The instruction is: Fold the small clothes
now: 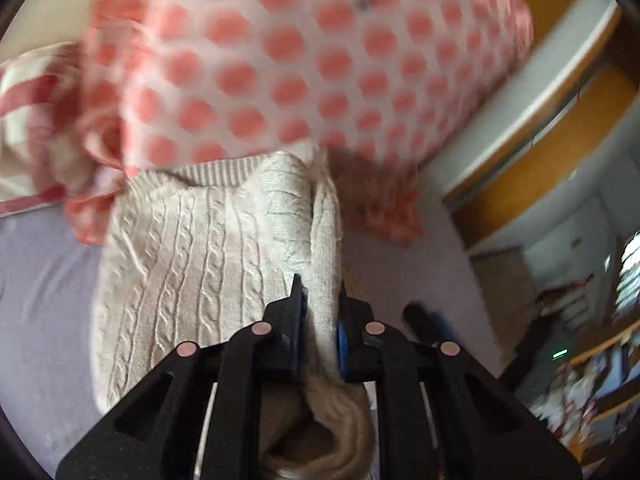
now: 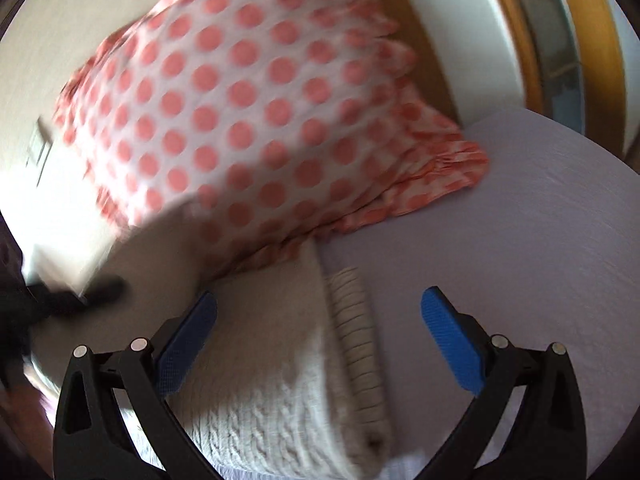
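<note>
Cream cable-knit sweater (image 1: 192, 248) lies on the bed sheet (image 1: 36, 300), pale lavender, partly folded w/ a thick fold running along its right side in the left wrist view. Ribbed hem (image 2: 358, 336) shows on the sweater's (image 2: 280, 412) right edge in the right wrist view, lying on the sheet (image 2: 520, 240).

Left gripper (image 1: 320, 296) is pinching that folded edge: knit fabric is squeezed between the two black fingers, blue pads just visible either side of it, and more knit bunches up behind the fingers toward the camera.

Right gripper (image 2: 319, 312) is spread wide, blue pads (image 2: 452, 336) well apart, nothing between them but the sweater lying below; whether it touches the knit, can't tell. Left finger sits over the knit body, right finger over bare sheet.

Just beyond the sweater: a white pillow w/ coral polka dots (image 1: 304, 60), ruffled edge touching/overlapping the sweater's far end. Same pillow (image 2: 248, 112) fills the upper middle of the right wrist view, its ruffle resting on the sheet. Both views motion-blurred.

Left of the pillow in the left wrist view, a red-and-white striped cloth (image 1: 28, 92) bunched up. Wooden-trimmed furniture (image 1: 560, 128) at right; details too blurred.
</note>
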A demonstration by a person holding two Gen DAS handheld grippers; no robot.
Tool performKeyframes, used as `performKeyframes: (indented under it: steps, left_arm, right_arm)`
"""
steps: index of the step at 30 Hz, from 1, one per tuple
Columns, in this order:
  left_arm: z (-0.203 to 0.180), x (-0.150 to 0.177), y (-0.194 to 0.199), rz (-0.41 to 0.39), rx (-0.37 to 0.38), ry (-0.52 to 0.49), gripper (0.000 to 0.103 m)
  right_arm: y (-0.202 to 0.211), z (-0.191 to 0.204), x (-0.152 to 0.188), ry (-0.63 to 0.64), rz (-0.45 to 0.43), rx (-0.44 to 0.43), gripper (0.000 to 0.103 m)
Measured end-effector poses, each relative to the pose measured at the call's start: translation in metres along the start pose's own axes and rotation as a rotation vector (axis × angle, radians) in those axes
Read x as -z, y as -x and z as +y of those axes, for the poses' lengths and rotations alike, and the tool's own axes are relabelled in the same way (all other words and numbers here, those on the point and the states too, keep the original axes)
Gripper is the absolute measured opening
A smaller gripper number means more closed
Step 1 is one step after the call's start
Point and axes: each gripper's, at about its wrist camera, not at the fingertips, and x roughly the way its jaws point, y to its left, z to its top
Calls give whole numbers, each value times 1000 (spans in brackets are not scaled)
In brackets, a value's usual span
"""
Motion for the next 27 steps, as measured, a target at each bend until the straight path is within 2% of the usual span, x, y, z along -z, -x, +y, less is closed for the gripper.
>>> performKeyframes:
  steps: [3, 5, 6, 7, 8, 9, 10, 12, 13, 15, 16, 17, 20, 24, 27]
  left_arm:
    - [-23, 25, -65, 182, -122, -99, 18]
    - [-28, 30, -66, 157, -84, -119, 21]
    - [-29, 28, -55, 136, 30, -113, 21]
    - [-23, 24, -42, 128, 180, -78, 19]
    - [-14, 23, -27, 121, 278, -52, 18]
    - [-7, 20, -6, 82, 357, -36, 18]
    - [-6, 17, 10, 31, 359, -48, 18]
    - [5, 15, 44, -65, 274, -107, 28]
    - [18, 18, 57, -89, 231, -107, 30]
    - [52, 26, 75, -88, 136, -66, 33]
    - [65, 32, 79, -75, 102, -45, 33]
    - [79, 35, 78, -59, 61, -30, 33]
    - [118, 60, 97, -58, -56, -34, 35]
    - [146, 89, 111, -70, -80, -29, 38]
    - [144, 106, 109, -60, -83, -51, 39]
  right_arm:
    - [3, -19, -5, -64, -2, -4, 102]
    - [6, -24, -7, -88, -3, -20, 102]
    - [8, -25, -9, -92, -5, -32, 102]
    - [10, -25, -10, -89, -10, -43, 102]
    - [11, -23, -11, -78, -17, -50, 102]
    - [13, -21, -11, -65, -23, -58, 102]
    - [16, -18, -11, -49, -31, -68, 102]
    - [20, -10, -9, -6, -41, -104, 102]
    - [21, -6, -7, 16, -38, -135, 102]
    - [20, 8, -4, 79, 4, -209, 102]
    - [20, 16, -1, 119, 38, -229, 98]
    - [21, 23, 3, 150, 71, -235, 92]
    - [20, 36, 17, 194, 158, -235, 83]
    - [-8, 30, 13, 131, 262, -187, 68]
    - [-36, 30, 15, 118, 340, -144, 59]
